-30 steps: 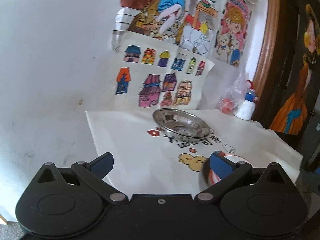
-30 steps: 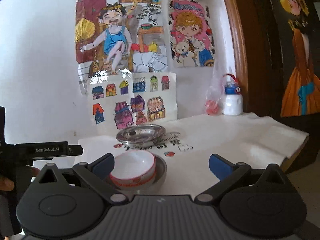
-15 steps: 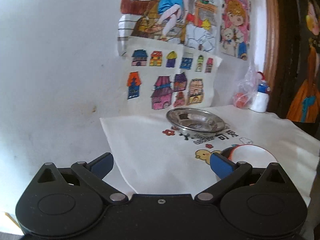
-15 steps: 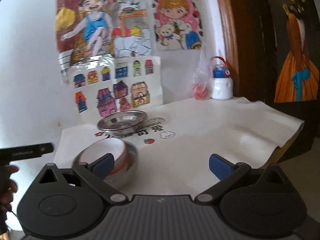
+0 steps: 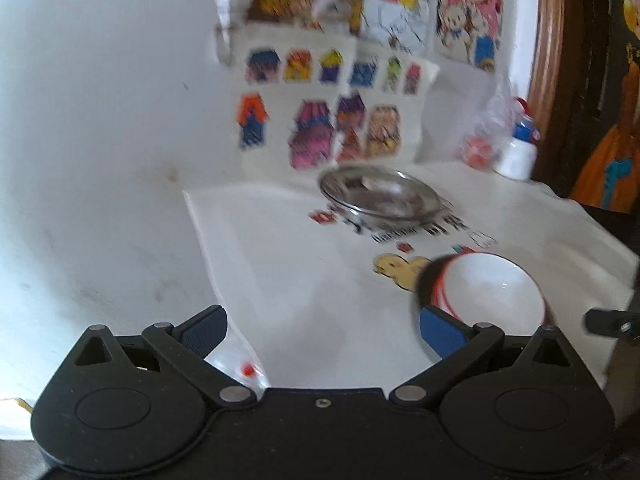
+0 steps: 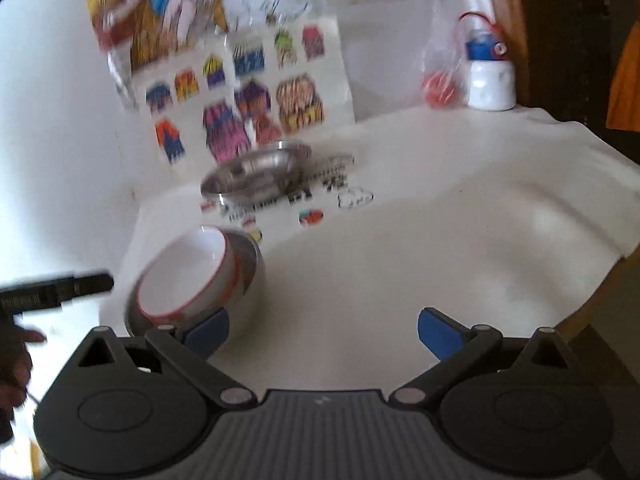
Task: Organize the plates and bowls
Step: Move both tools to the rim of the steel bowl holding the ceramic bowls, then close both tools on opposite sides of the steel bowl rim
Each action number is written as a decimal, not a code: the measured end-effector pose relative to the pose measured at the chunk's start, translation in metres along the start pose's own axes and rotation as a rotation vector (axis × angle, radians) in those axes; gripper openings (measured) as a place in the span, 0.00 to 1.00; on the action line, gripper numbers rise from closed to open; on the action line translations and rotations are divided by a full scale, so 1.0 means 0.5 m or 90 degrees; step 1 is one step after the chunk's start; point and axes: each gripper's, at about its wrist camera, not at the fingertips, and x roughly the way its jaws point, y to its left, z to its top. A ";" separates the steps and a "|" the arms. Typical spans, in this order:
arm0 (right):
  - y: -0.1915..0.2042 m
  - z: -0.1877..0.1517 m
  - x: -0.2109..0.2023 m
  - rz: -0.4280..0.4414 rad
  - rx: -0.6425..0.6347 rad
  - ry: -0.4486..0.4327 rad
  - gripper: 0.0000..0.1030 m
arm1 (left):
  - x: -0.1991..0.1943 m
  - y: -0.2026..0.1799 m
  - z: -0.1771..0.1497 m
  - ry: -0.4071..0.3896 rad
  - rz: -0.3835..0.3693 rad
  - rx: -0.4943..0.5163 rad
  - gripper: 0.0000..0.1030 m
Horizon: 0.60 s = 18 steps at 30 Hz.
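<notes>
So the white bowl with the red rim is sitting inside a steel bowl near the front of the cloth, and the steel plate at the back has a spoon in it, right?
Not quite. The steel plate holds no spoon that the left wrist view shows. The rest stands: the white bowl sits inside the steel bowl, nearer the front of the cloth.

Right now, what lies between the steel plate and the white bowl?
Only tablecloth with small printed pictures; nothing stands between steel plate and white bowl, clearest in the right wrist view.

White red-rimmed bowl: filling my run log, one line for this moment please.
white red-rimmed bowl: nested in steel bowl | left hand-held gripper: open | right hand-held gripper: open
</notes>
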 end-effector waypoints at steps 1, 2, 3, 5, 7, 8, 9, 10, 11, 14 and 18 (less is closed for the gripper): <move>0.006 0.009 0.002 -0.005 -0.010 0.014 1.00 | 0.009 0.003 0.007 0.011 -0.016 0.000 0.99; 0.012 0.018 0.004 -0.009 -0.015 0.022 1.00 | 0.019 0.005 0.015 0.023 -0.033 0.002 0.99; 0.016 0.029 0.006 -0.013 -0.016 0.032 1.00 | 0.030 0.005 0.023 0.036 -0.047 0.006 0.99; 0.022 0.049 0.014 -0.017 -0.015 0.059 1.00 | 0.056 0.007 0.038 0.062 -0.072 0.015 0.99; 0.027 0.067 0.025 -0.015 -0.014 0.091 1.00 | 0.082 0.008 0.049 0.097 -0.092 0.026 0.99; 0.032 0.073 0.028 -0.014 -0.017 0.103 1.00 | 0.095 0.008 0.055 0.119 -0.110 0.036 0.99; 0.038 0.080 0.033 -0.015 -0.026 0.118 1.00 | 0.104 0.008 0.061 0.135 -0.123 0.042 0.99; 0.042 0.087 0.039 -0.019 -0.034 0.128 1.00 | 0.114 0.008 0.066 0.153 -0.135 0.046 0.99; 0.048 0.092 0.044 -0.026 -0.043 0.136 1.00 | 0.122 0.008 0.070 0.167 -0.141 0.051 0.99; 0.060 0.106 0.064 -0.040 -0.066 0.166 0.94 | 0.145 0.006 0.083 0.212 -0.155 0.065 0.99; 0.066 0.115 0.085 -0.039 -0.065 0.194 0.89 | 0.161 0.003 0.094 0.242 -0.162 0.074 0.96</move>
